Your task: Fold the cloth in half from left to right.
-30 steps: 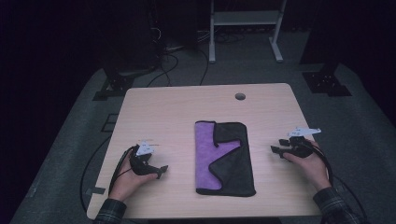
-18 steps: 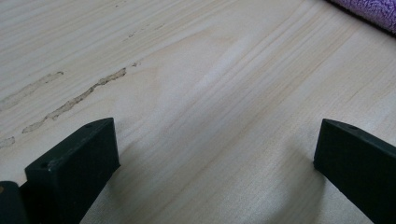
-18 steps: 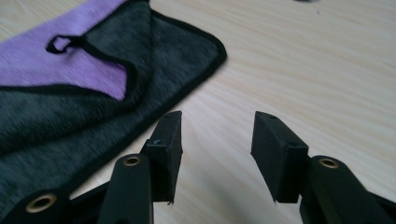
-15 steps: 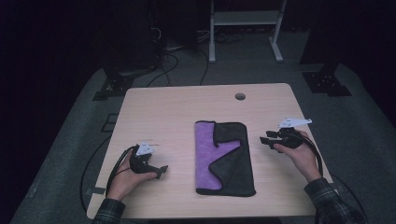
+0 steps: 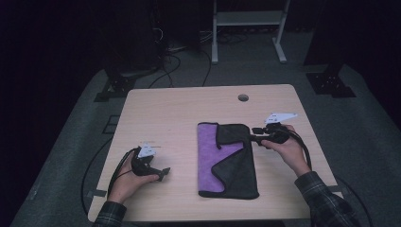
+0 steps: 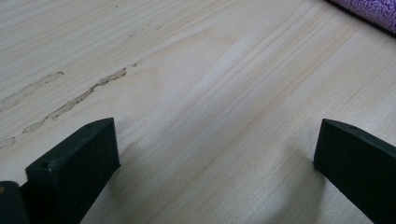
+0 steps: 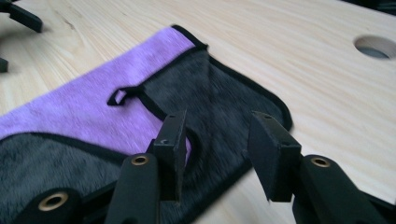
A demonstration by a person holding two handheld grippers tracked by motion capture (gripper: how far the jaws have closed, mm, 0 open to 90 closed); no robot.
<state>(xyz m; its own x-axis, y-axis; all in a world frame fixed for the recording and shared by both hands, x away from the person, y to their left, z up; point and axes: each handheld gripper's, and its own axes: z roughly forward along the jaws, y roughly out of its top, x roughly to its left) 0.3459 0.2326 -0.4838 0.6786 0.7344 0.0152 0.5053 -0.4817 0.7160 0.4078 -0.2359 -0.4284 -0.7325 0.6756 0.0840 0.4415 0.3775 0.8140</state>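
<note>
purple and dark grey cloth (image 5: pixel 227 161), black-edged; pale wood table (image 5: pixel 170 113).

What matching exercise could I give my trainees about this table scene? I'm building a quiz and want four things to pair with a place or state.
Things:
1. left gripper
2. right gripper
3. cloth
4. round hole

Places or states:
A. purple and dark grey, lying folded mid-table
B. in the tabletop near the far edge
C. jaws wide apart over bare wood, beside the cloth
D. jaws open over the cloth's right edge

Pairs: 1-C, 2-D, 3-A, 4-B
</note>
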